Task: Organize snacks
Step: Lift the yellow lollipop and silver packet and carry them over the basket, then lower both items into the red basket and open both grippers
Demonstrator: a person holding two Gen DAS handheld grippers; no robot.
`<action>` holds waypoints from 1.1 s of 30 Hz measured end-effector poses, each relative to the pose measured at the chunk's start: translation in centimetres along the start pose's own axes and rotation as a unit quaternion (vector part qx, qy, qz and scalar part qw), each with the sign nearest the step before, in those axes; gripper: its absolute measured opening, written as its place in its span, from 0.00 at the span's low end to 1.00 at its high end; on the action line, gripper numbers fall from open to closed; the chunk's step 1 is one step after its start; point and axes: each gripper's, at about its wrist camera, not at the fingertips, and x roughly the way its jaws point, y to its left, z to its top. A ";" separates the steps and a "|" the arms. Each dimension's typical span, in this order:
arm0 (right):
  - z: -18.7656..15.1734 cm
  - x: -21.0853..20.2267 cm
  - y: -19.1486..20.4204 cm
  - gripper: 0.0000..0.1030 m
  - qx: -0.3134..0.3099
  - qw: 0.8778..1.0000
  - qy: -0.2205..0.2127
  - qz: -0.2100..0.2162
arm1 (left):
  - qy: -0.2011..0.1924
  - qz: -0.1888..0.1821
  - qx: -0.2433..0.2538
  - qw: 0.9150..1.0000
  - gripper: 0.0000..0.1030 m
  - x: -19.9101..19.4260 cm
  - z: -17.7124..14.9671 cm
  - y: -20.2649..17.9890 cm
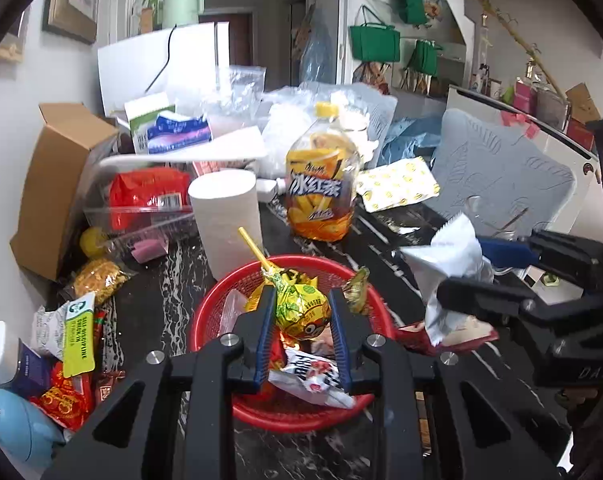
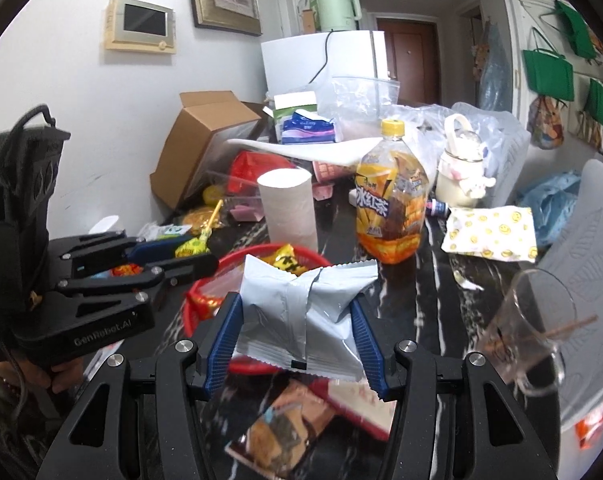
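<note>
in our left gripper (image 1: 299, 312) the jaws are pinched tight on a lollipop (image 1: 301, 308) in yellow-green foil, its yellow stick slanting up and to the far left. in our right gripper (image 2: 297, 320) the jaws stand about half apart, clamped on both sides of a silver-grey snack packet (image 2: 305, 312), seam side toward us.

directly below the lollipop sits a red basket (image 1: 229, 280) on the dark marbled table (image 1: 161, 304), already holding a white-and-red printed packet (image 1: 313, 376) and other wrapped sweets. from the right wrist view the silver-grey snack packet hangs over the near rim of that basket, with a flat biscuit pack (image 2: 277, 428) lying on the table beneath us.

just beyond the basket stands a roll of paper (image 1: 225, 216), and to its right an iced tea bottle (image 1: 321, 184) with a yellow cap. a smiley-print pouch (image 1: 397, 184) lies farther right. loose snack wrappers (image 1: 69, 384) crowd the near left, and a clear glass cup (image 2: 529, 328) stands tilted at the near right.
</note>
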 end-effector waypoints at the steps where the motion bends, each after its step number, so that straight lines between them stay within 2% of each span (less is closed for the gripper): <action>1: 0.2 0.4 -0.1 0.53 0.001 1.000 0.001 0.002 | 0.003 0.002 -0.003 1.000 0.25 0.4 0.0 0.3; 10: 1.7 4.9 -0.3 0.53 -0.007 1.000 0.018 0.022 | 0.037 0.019 -0.027 0.999 0.25 4.1 -0.8 3.0; 19: 2.0 8.2 0.7 0.53 -0.030 0.998 0.035 0.035 | 0.077 0.019 -0.046 0.996 0.25 7.2 -2.7 4.7; 26: 1.5 10.0 1.2 0.53 -0.035 0.997 0.052 0.046 | 0.079 0.021 -0.054 0.995 0.25 7.7 -3.0 5.9; 33: 1.2 11.3 2.2 0.53 -0.046 0.995 0.071 0.061 | 0.088 0.007 -0.063 0.994 0.25 7.6 -3.2 6.5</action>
